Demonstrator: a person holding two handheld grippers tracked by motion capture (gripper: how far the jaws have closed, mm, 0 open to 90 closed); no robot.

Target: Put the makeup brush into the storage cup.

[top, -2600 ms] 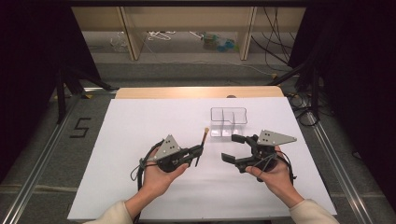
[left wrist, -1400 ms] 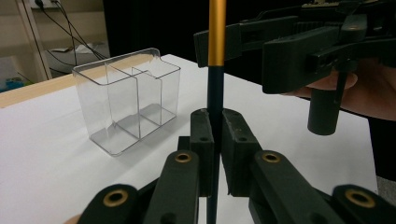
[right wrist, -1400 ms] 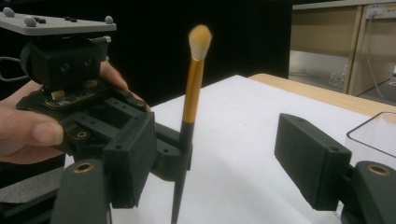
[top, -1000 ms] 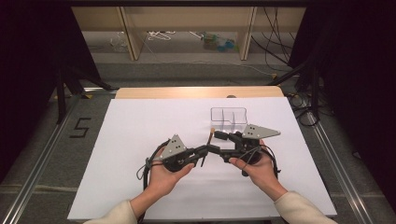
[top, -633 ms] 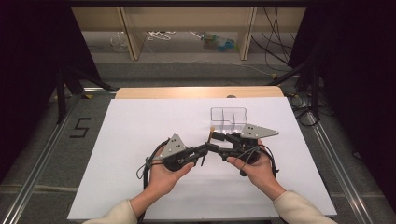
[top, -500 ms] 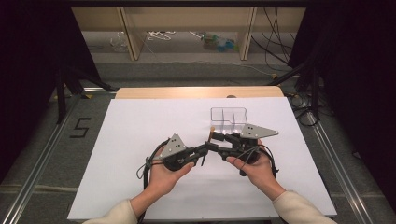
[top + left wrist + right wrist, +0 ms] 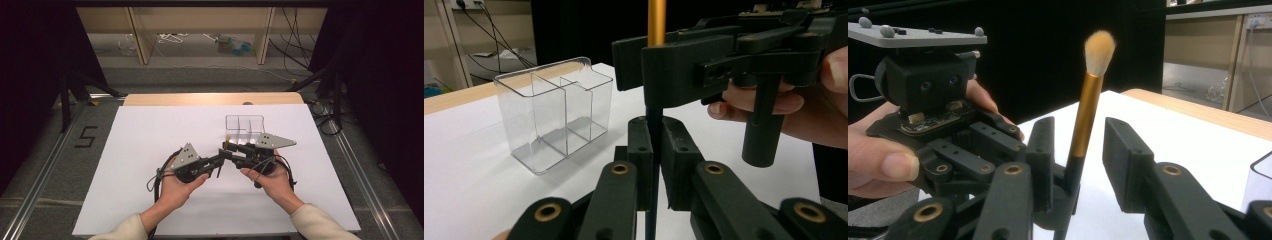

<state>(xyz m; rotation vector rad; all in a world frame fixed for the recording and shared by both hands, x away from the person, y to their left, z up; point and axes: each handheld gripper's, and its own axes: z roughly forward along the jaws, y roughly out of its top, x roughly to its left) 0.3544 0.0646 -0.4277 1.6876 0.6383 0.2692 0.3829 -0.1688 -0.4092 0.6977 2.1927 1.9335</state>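
A makeup brush (image 7: 1087, 110) with a black handle, gold ferrule and tan bristles stands upright over the white table (image 7: 150, 130). My left gripper (image 7: 655, 150) is shut on its black handle low down. My right gripper (image 7: 1080, 127) faces it from the right, with the brush between its jaws. Those jaws have just been closing; a gap still shows between the far jaw and the brush. In the high view the left gripper (image 7: 220, 161) and right gripper (image 7: 226, 148) meet at mid-table, and the brush (image 7: 227, 137) tip points away from me.
A clear plastic organizer (image 7: 244, 127) with several compartments stands just behind the grippers, also seen in the left gripper view (image 7: 554, 107). Beyond the white cover runs the table's wooden far edge (image 7: 200, 98). Shelves and cables lie on the floor past it.
The right gripper has come left from its spot beside the organizer and set its jaws around the brush. Since then both hands have held still and the right jaws have narrowed.
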